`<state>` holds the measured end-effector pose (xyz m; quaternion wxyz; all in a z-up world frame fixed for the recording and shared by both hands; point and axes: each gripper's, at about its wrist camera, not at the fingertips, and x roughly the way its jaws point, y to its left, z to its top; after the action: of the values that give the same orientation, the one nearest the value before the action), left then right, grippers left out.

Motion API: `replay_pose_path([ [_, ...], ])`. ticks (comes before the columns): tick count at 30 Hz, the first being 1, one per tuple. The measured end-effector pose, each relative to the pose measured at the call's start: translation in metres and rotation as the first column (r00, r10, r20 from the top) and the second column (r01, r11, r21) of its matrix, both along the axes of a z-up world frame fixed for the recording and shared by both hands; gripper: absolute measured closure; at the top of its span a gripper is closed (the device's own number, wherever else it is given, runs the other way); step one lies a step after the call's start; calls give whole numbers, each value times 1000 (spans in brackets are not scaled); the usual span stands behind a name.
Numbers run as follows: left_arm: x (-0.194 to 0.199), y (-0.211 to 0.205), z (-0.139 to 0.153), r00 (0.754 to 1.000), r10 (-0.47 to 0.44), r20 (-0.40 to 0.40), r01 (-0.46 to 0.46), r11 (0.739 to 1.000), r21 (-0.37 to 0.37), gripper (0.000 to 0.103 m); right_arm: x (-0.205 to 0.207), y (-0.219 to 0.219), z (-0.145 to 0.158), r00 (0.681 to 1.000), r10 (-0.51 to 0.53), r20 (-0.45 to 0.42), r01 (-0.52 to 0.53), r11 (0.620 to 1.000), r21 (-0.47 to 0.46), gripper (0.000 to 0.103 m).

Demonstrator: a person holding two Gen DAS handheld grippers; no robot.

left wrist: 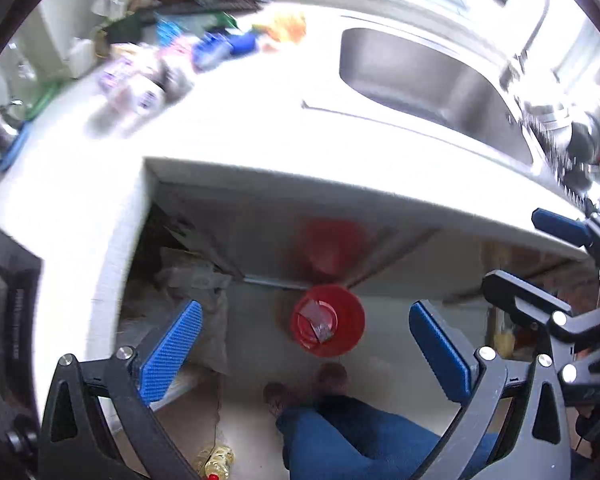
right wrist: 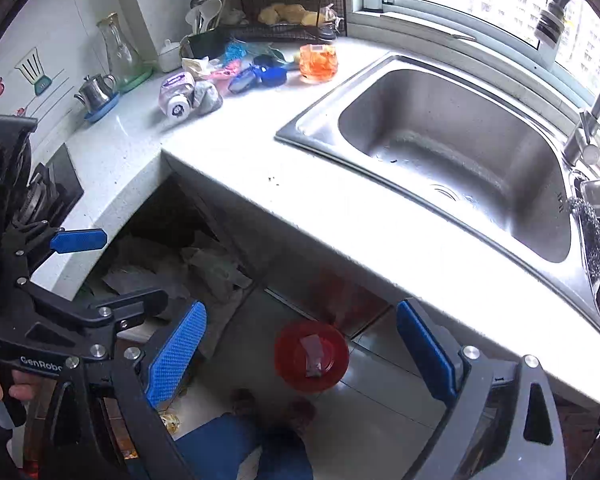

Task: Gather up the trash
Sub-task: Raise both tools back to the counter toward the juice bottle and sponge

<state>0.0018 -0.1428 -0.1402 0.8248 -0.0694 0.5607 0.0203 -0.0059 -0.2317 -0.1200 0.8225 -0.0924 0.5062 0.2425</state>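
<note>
Both my left tool (left wrist: 304, 344) and right tool (right wrist: 300, 354) gape empty; the crumpled wrappers (right wrist: 204, 92) on the table (right wrist: 340, 216) look light and soft, so I'd pinch their bunched middle.

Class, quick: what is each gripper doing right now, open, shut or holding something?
Left gripper: open, holding nothing; the red bin is far below on the floor.
Right gripper: open, holding nothing.

Left wrist view: counter clutter (left wrist: 168, 60) motion-blurred, unreadable; bottle (left wrist: 216, 462) cut off at btm edge.
</note>
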Motion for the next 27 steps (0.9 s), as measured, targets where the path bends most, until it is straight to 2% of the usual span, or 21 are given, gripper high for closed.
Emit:
replay_pose_path([
  [2, 0, 12, 17, 999, 25, 22, -25, 1000, 5, 0, 7, 7, 8, 1000, 19, -5, -19, 999, 33, 7],
  [7, 6, 50, 48, 994, 84, 63, -87, 996, 35, 0, 24, 36, 37, 995, 85, 55, -86, 996, 18, 7],
  [11, 17, 84, 63, 990, 123, 70, -125, 992, 34, 0, 44, 59, 48, 992, 108, 64, -111, 993, 36, 7],
  [19, 55, 156, 75, 983, 165, 75, -169, 984, 48, 0, 81, 128, 68, 975, 208, 73, -213, 974, 70, 7],
  [22, 67, 185, 75, 981, 182, 73, -186, 981, 56, 0, 101, 159, 67, 967, 243, 69, -247, 968, 48, 7],
  [27, 85, 228, 71, 976, 207, 64, -212, 973, 89, 0, 133, 205, 56, 961, 275, 14, -275, 961, 28, 7],
])
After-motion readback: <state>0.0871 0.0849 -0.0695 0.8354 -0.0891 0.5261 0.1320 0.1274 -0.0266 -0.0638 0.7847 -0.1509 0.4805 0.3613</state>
